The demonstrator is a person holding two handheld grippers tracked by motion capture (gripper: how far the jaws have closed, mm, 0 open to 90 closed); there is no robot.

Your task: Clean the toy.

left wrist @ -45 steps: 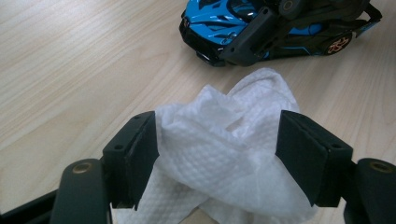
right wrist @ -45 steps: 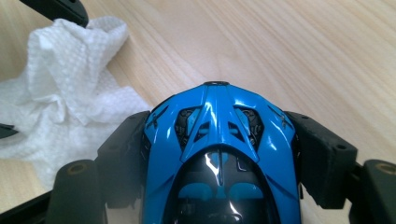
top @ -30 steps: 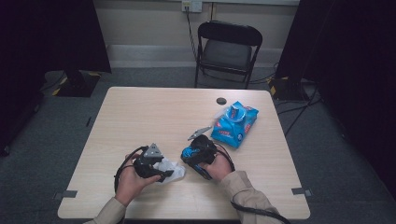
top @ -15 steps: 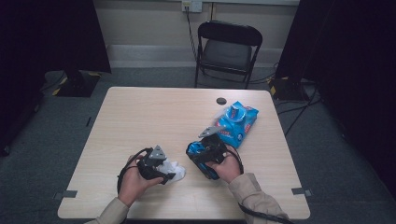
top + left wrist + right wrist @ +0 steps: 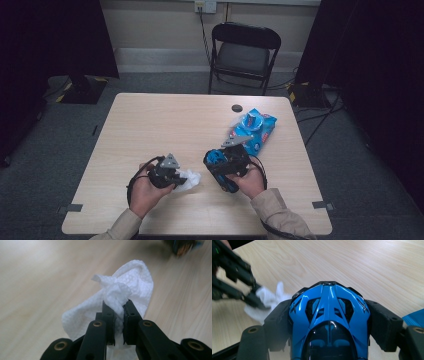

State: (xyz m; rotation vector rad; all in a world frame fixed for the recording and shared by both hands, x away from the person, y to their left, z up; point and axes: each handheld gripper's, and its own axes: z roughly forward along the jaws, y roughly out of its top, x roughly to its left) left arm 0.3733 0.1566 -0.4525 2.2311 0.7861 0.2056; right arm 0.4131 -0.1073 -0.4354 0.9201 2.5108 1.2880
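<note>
My left hand-held gripper [image 5: 117,306] has just been closing and now pinches a wad of the white wipe [image 5: 130,280], near the tabletop's [image 5: 165,120] front edge. My right hand-held gripper [image 5: 328,315] clamps the blue toy car [image 5: 328,312] beside it, nose toward the wipe, ready for cleaning, I'd say.

Table [image 5: 150,120]: wipe [image 5: 189,179] near edge, left of centre, in the left gripper [image 5: 172,176]. Toy car [image 5: 218,159] just right of it, in the right gripper [image 5: 220,162]. Wipes packet [image 5: 252,130] farther right; small disc [image 5: 237,108] beyond; chair [image 5: 244,50] behind the table.
</note>
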